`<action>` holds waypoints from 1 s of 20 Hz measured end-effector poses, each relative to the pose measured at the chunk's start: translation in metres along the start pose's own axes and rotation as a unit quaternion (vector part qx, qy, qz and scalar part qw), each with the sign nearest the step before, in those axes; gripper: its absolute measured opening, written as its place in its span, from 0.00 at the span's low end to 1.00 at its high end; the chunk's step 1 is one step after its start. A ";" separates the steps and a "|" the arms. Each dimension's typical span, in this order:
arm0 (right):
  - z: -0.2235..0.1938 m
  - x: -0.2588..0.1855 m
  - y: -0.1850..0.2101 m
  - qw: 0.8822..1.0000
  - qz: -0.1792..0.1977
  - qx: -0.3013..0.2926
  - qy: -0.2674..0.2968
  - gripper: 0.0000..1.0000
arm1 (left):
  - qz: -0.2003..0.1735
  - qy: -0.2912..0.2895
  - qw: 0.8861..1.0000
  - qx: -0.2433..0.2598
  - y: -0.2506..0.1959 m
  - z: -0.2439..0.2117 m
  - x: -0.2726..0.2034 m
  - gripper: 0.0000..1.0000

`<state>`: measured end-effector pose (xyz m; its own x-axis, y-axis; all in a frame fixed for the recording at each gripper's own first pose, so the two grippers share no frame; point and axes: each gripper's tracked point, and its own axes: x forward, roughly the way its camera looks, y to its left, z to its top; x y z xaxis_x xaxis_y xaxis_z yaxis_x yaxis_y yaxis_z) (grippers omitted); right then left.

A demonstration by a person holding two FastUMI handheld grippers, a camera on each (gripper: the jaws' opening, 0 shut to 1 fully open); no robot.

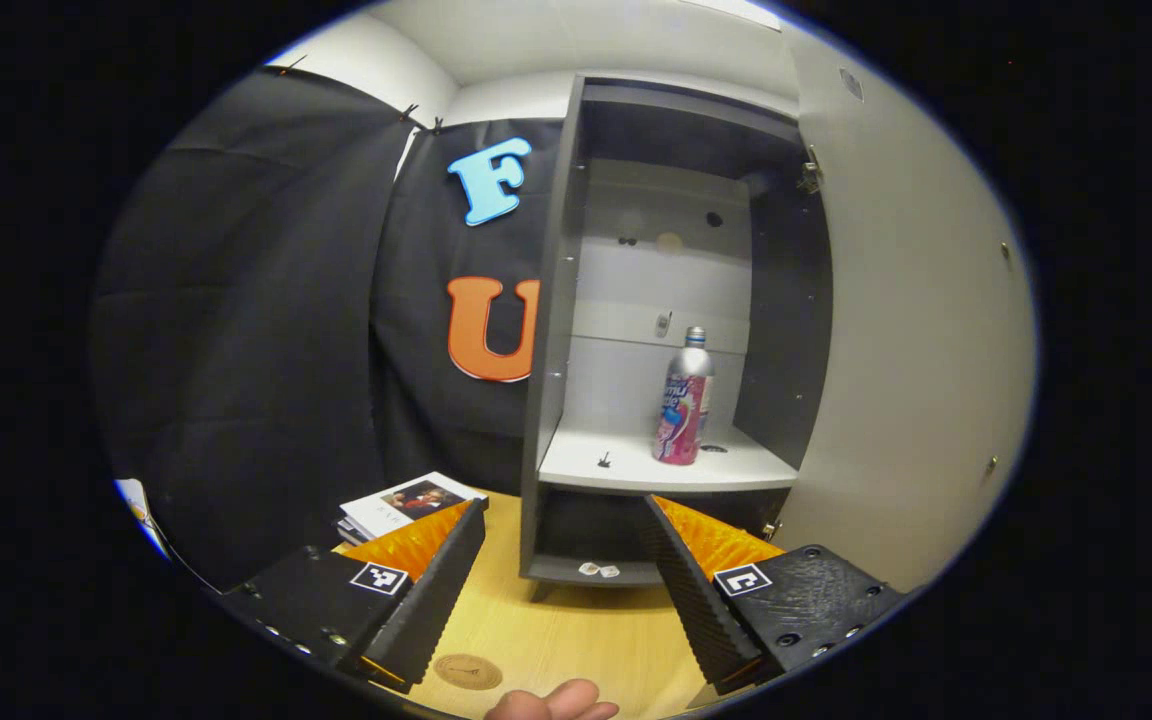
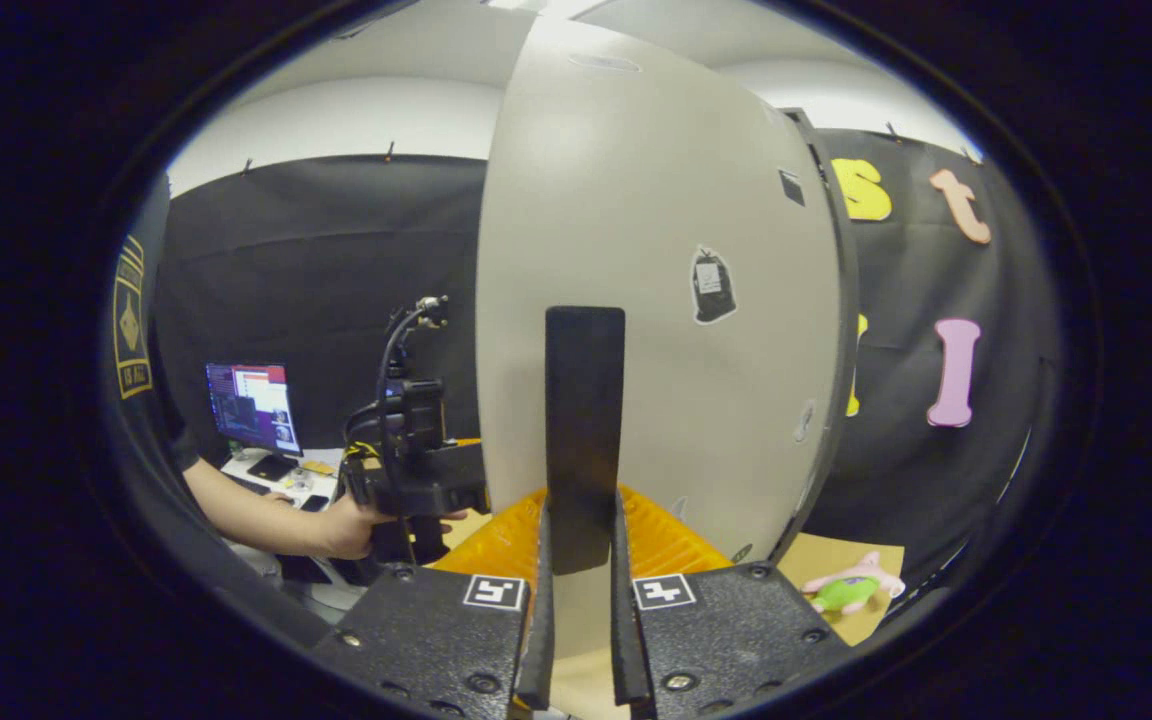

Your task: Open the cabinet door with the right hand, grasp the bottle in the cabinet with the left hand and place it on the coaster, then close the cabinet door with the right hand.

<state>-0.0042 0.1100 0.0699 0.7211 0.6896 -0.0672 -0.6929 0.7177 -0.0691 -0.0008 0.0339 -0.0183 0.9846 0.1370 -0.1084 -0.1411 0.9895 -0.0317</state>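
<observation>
While the cabinet door (image 2: 656,300) stands open, one bottle (image 1: 684,400) stands upright on the cabinet's (image 1: 561,330) white shelf (image 1: 636,468). One round coaster (image 1: 467,671) lies on the wooden table (image 1: 576,630). The left gripper (image 1: 566,585) hovers before the cabinet, jaws wide and empty. The right gripper (image 2: 581,620) is clamped on the door's one dark handle (image 2: 584,420).

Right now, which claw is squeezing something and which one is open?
The right claw is squeezing the cabinet door's dark handle. The left claw is wide open, holding nothing.
</observation>
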 end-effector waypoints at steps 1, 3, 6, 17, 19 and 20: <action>0.000 -0.002 -0.004 1.000 -0.013 0.001 -0.001 0.27 | -0.004 -0.001 1.000 0.006 -0.012 0.002 0.006 0.95; -0.002 -0.007 -0.010 0.999 -0.039 0.005 -0.007 0.24 | -0.010 -0.005 1.000 0.021 -0.032 0.007 0.019 0.95; -0.001 -0.014 -0.019 0.995 -0.081 0.060 -0.020 0.26 | -0.043 -0.009 0.998 0.033 -0.068 0.011 0.046 0.95; -0.005 -0.026 -0.044 0.968 -0.237 0.068 -0.055 0.61 | -0.073 -0.006 0.997 0.008 -0.115 0.016 0.173 0.95; -0.009 -0.044 -0.058 0.954 -0.277 0.099 -0.063 0.83 | -0.074 -0.005 0.997 0.007 -0.116 0.014 0.191 0.95; -0.012 -0.048 -0.062 0.949 -0.283 0.124 -0.068 0.99 | -0.075 -0.003 0.997 0.007 -0.116 0.012 0.195 0.95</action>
<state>0.0041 0.0313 0.0654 0.9826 0.1810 0.0416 -0.1855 0.9657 0.1818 0.2090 -0.0541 -0.0238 0.9952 -0.0122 -0.0967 0.0090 0.9994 -0.0336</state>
